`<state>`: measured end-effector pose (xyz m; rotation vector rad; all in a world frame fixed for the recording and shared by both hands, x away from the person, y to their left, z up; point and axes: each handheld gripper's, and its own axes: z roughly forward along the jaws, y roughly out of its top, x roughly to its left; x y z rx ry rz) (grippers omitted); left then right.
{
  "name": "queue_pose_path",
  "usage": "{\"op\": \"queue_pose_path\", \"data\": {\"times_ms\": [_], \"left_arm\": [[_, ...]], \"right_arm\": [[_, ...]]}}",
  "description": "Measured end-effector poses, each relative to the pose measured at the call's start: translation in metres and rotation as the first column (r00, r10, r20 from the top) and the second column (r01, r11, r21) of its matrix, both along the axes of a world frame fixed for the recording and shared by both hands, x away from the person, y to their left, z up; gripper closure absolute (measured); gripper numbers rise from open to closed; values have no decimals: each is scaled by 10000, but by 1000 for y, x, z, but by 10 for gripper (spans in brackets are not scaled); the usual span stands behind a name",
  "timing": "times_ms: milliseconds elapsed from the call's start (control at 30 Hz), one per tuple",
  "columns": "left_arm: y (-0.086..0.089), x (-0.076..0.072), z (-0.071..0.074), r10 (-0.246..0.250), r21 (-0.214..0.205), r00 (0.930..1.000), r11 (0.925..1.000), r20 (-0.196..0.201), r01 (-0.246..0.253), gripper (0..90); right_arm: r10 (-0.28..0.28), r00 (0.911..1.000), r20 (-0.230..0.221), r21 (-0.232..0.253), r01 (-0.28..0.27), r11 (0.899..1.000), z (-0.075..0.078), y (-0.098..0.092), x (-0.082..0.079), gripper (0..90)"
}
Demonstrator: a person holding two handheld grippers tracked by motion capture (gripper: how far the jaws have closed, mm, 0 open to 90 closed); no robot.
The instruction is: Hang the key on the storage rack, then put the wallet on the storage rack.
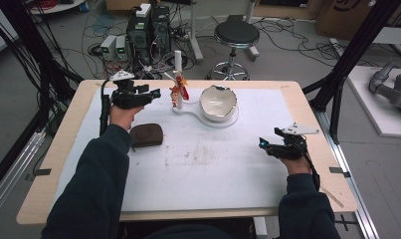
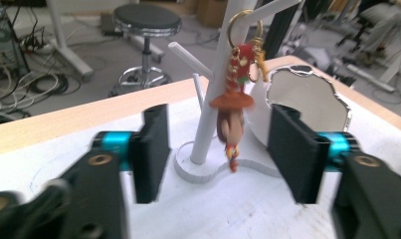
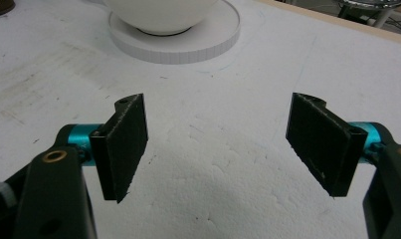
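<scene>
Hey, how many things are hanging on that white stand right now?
1: a red and orange keychain figure hangs by its gold ring from an upper peg of the white stand, between the left gripper's open jaws.

Table layout: stand and bowl far centre, pouch near left, a gripper at each side.

A white mat [image 1: 213, 174] covers most of the table [image 1: 53, 149]. At its far centre stands a peg stand [image 1: 178, 74] with a keychain figure [image 1: 178, 91] hanging on it; just right of it a bowl [image 1: 218, 102] sits on the same base. The pouch [image 1: 147, 135] lies on the mat, nearer and left of the stand. The left gripper [image 1: 155, 93] is held just left of the figure, the right gripper [image 1: 262, 144] over the mat's right side. Behind the table a stool [image 1: 236, 35] stands on the floor.
</scene>
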<state>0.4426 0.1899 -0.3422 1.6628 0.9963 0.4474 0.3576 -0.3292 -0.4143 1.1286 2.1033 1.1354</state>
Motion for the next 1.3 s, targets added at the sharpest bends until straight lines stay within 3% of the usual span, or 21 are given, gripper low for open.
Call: {"op": "queue_pose_path", "data": {"times_ms": [133, 267, 400, 467, 633, 700, 800, 1067, 1300], "left_arm": [[14, -24, -19, -181, -369, 9984, 9991, 540, 201, 171], [28, -42, -28, -125, -274, 9945, 9995, 1042, 154, 170], [40, -61, -35, -369, -56, 9845, 9992, 1713, 385, 208], [45, -70, -40, -382, -96, 9820, 9991, 1848, 406, 222], [53, -88, -57, 85, -98, 9815, 9999, 1913, -68, 197], [58, -89, -61, 227, 142, 9845, 9996, 1739, -256, 192], [66, -88, -61, 657, -489, 9870, 9971, 1470, -591, 167], [66, -88, -66, 735, -253, 9905, 9972, 1164, -710, 168], [64, -87, -68, 468, -65, 9939, 9989, 1003, -464, 170]], "right_arm": [[42, 10000, -12, 9, -42, 10000, 0, 1, 1, 248], [46, 10000, -81, -3, -46, 10000, -1, 4, 1, 247], [55, 9999, -104, 1, -55, 10000, -1, 5, 2, 247], [19, 9999, -103, -9, -19, 10000, 0, 6, 2, 248], [-41, 10000, -86, 11, 41, 10000, -1, 7, 4, 248], [-77, 9999, -98, 11, 78, 10000, -1, 7, 4, 248], [-148, 9998, -160, 30, 149, 9999, -2, 7, 6, 248], [-39, 9998, -169, -64, 38, 10000, -3, 10, 6, 248], [-70, 9998, -176, -44, 70, 10000, -3, 9, 7, 247]]}}
